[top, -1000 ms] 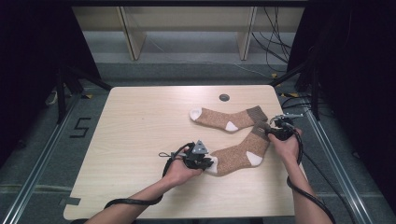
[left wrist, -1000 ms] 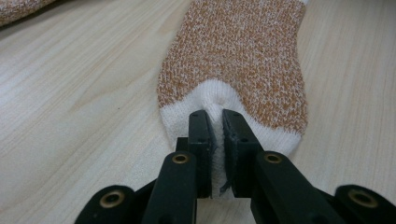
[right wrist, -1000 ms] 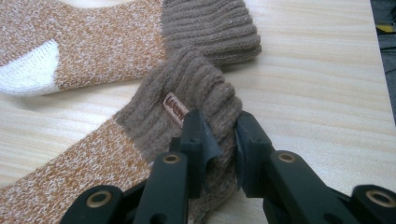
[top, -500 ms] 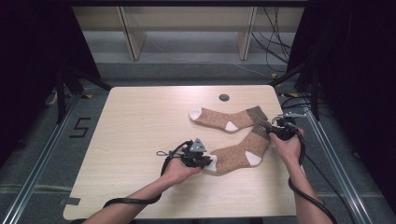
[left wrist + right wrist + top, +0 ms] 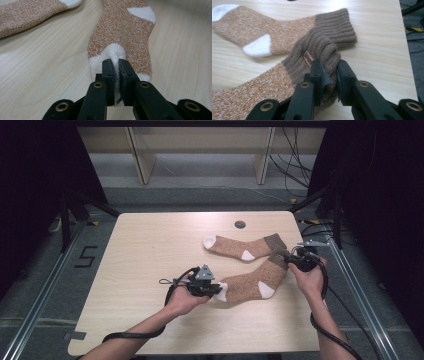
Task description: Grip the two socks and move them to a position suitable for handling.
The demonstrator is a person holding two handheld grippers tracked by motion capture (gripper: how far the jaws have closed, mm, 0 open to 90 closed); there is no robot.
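Since a second before, the left tool [image 5: 218, 290] barely moved; it pinched the white toe of the near sock [image 5: 252, 282] on the surface [image 5: 145, 245]. The right tool [image 5: 295, 260] pinched its brown cuff (bunched up), so lifting seemed next

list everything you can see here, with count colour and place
socks: 2, orange-brown with white toes and heels and brown cuffs, right half of the table; the near one is pinched at both ends, the far one lies flat
table: 1, light wood, centre
round hole cover: 1, dark, far edge of table
shelf legs: 2, pale wood, behind the table
left gripper: 1, black, shut on the near sock's white toe
right gripper: 1, black, shut on its brown cuff
hands: 2, holding the grippers
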